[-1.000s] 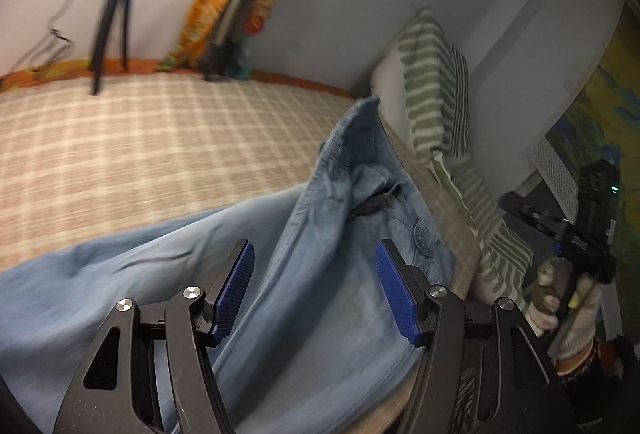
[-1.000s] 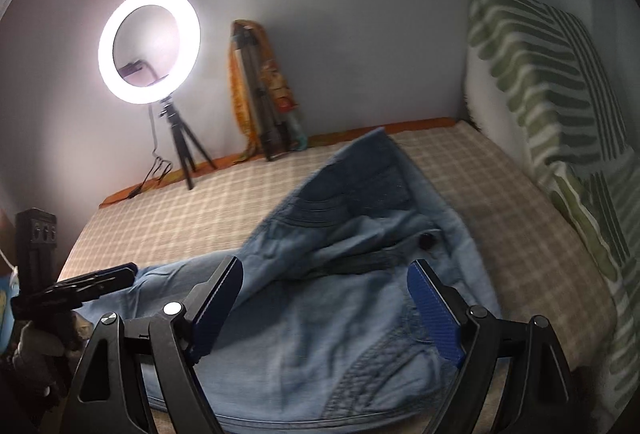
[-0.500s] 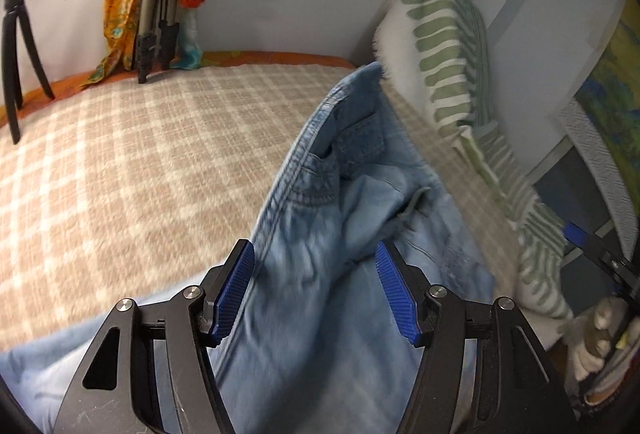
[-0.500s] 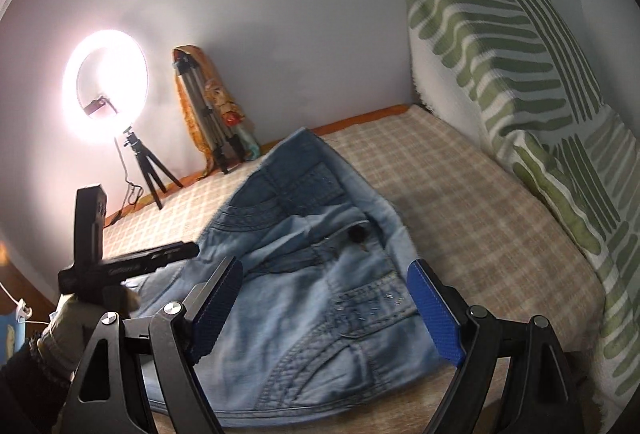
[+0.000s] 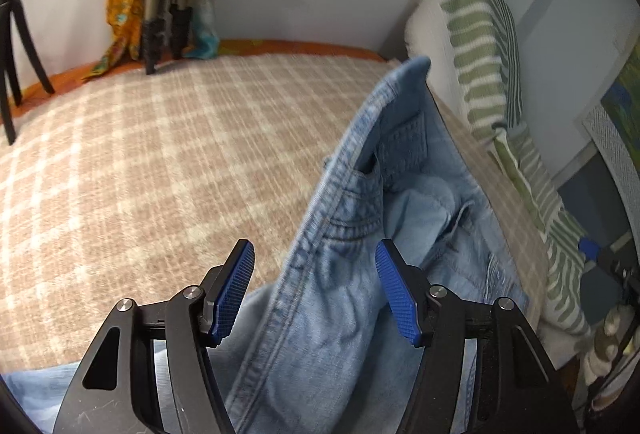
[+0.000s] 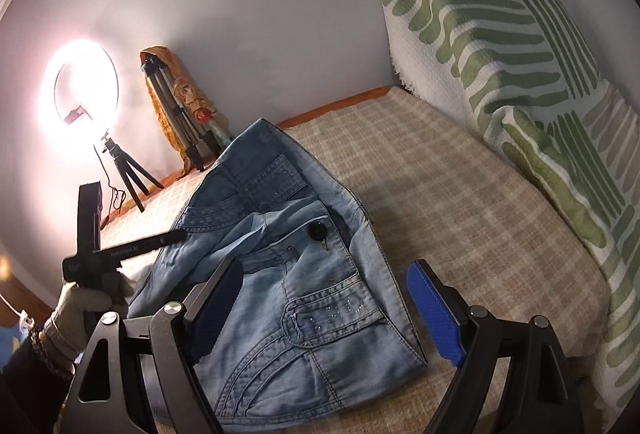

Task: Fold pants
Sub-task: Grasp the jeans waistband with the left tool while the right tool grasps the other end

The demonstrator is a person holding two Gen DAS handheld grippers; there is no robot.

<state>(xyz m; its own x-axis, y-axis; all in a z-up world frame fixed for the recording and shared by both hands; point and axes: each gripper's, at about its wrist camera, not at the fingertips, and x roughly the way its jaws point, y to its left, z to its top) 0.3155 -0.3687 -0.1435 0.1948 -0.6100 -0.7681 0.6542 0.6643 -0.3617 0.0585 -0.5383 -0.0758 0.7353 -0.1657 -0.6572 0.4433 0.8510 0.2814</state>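
Denim, pale blue and well washed: your pants lie crumpled on the beige checked bedspread, waist end toward the pillows, the rest running off to the lower left of the right wrist view. From that camera you see the front: a dark button at the waistband with the fly gaping beside it, a front pocket with curved double stitching, and a small sparkly motif on that pocket (too fine to read). One side of the waistband stands up in a ridge toward the far wall, so the garment is far from flat. Its near corner lies close to the bed's front edge.

Your left gripper hangs over the pants with its blue pads apart; the stitched outer seam runs up between them in the picture, but neither pad presses on the cloth. Your left hand, in a light glove, shows in the right wrist view holding its tool over the leg end.

Your right gripper stands wide apart over the hip and pocket area, nothing clamped, both pads clear of the fabric.

Two green-and-white striped pillows lean along the right side of the bed. By the far wall glows a ring light on a small tripod, with a folded tripod against orange cloth next to it.
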